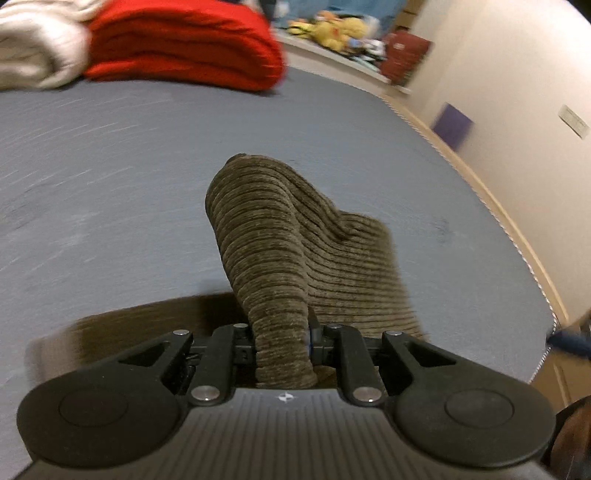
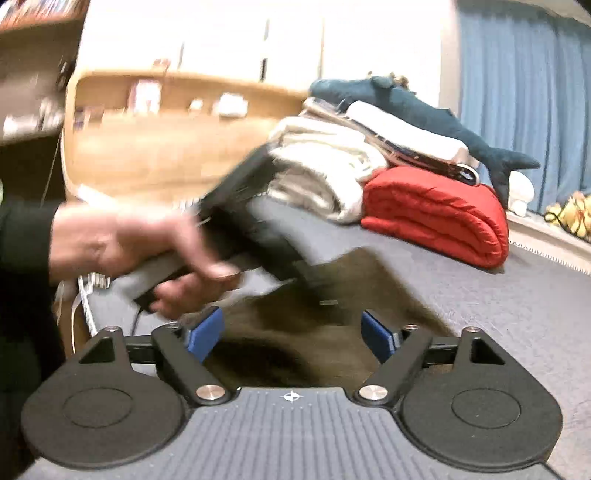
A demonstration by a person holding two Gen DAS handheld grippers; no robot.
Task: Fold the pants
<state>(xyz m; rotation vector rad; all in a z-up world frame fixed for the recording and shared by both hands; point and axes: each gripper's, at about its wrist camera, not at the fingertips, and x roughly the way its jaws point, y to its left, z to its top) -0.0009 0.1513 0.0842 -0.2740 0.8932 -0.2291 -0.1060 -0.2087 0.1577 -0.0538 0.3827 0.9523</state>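
Left wrist view: the left gripper (image 1: pixel 282 341) is clenched on a bunched fold of the brown corduroy pants (image 1: pixel 273 251), which rise from between its jaws and drape ahead and to the right onto the bed (image 1: pixel 110 166). The bed carries a grey-blue sheet. Far ahead and to the left lie a folded red blanket (image 1: pixel 184 48) and, beside it, a cream blanket (image 1: pixel 37 48). Ahead and to the right, yellow plush toys (image 1: pixel 336 31) and a dark red case (image 1: pixel 404 57) sit by a pale wall. The only mark is a small round crosshair emblem on the gripper body; no writing can be read.

Right wrist view: the right gripper (image 2: pixel 291 334) is released, its 2 blue pads (image 2: pixel 205 334) standing wide apart with nothing pressed between them; the pants (image 2: pixel 295 325) lie on the bed below and ahead. Ahead and to the left, a blurred hand (image 2: pixel 122 247) holds the other gripper. Further ahead, a blue plush shark (image 2: pixel 424 107) lies atop the stacked bedding. A blue curtain (image 2: pixel 524 92) hangs to the right, and a wooden shelf (image 2: pixel 166 122) stands to the left.
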